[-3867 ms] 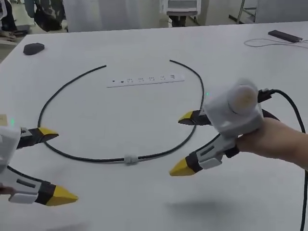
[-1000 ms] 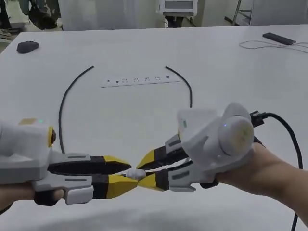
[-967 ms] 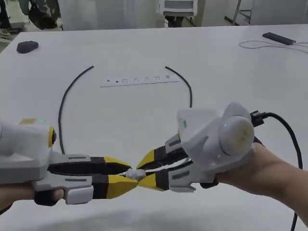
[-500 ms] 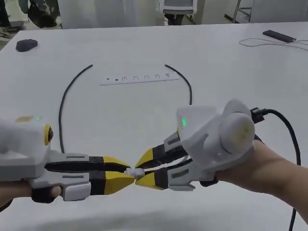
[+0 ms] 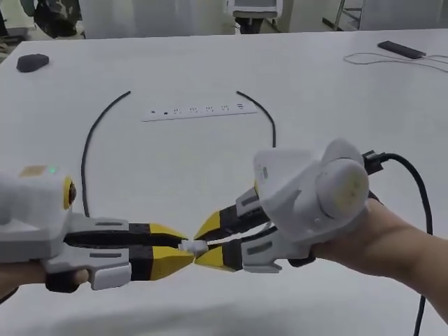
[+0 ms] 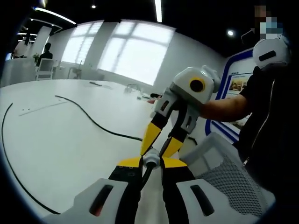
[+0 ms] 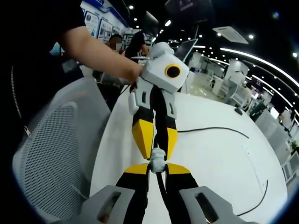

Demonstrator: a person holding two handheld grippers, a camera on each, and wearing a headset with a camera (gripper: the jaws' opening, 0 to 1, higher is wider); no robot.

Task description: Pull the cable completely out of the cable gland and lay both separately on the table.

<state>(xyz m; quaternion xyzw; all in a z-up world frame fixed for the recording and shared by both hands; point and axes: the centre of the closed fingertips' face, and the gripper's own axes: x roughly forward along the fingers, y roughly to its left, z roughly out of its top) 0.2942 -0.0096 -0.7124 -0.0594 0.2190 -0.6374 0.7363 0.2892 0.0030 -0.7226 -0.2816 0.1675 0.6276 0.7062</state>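
left gripper (image 5: 184,246): nearest you, in your left hand, just left of the cable gland (image 5: 192,246). its jaws are drawn together and pinch the gland's left end.
right gripper (image 5: 201,246): in your right hand, just right of the gland. its jaws are likewise closed down on the gland's other end, so the two sets of yellow tips meet nose to nose.
cable gland: a small white piece, held over the table (image 5: 210,168) between your two grippers.
cable (image 5: 83,168): black and threaded through the gland. in each gripper view it runs back from the gland between that gripper's own jaws. past the gland its two free ends curve away across the table, one to the left and one to the right.
power strip (image 5: 196,110): white and flat on the table, well beyond the gland, between the cable's two ends.
mouse (image 5: 32,62): dark, far beyond the gland and off to the left.
phone (image 5: 400,48): dark, far beyond the gland and off to the right, with a thin pale lead (image 5: 378,59) lying just beside it.
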